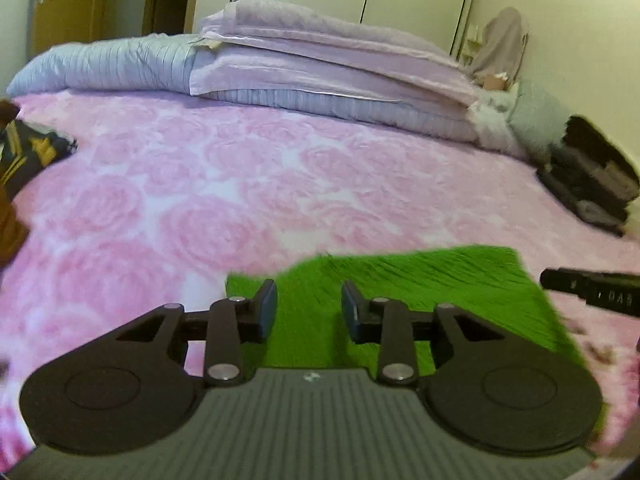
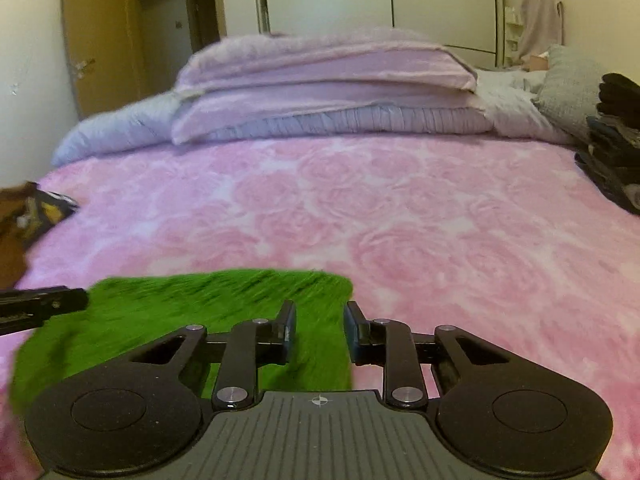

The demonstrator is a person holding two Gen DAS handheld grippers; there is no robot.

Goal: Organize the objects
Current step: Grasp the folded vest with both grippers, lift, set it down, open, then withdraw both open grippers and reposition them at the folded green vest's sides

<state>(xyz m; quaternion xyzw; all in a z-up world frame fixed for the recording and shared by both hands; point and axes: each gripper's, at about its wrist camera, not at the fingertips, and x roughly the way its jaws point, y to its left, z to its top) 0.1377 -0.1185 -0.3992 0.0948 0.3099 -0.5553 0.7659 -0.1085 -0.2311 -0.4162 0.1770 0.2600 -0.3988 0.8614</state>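
Note:
A bright green fuzzy cloth (image 1: 420, 284) lies flat on the pink rose-patterned bed cover (image 1: 200, 184). My left gripper (image 1: 309, 310) is open and empty, over the cloth's left part. In the right wrist view the same green cloth (image 2: 180, 312) lies at the lower left, and my right gripper (image 2: 320, 330) is open and empty over its right edge. The right gripper's finger shows at the right edge of the left wrist view (image 1: 592, 290); the left gripper's finger shows at the left edge of the right wrist view (image 2: 40, 306).
Folded lilac and grey quilts (image 1: 320, 68) are stacked at the far side of the bed. A pile of dark folded clothes (image 1: 592, 176) sits at the right edge. A dark and yellow item (image 1: 28, 152) lies at the left edge. Wardrobe doors (image 2: 380, 0) stand behind.

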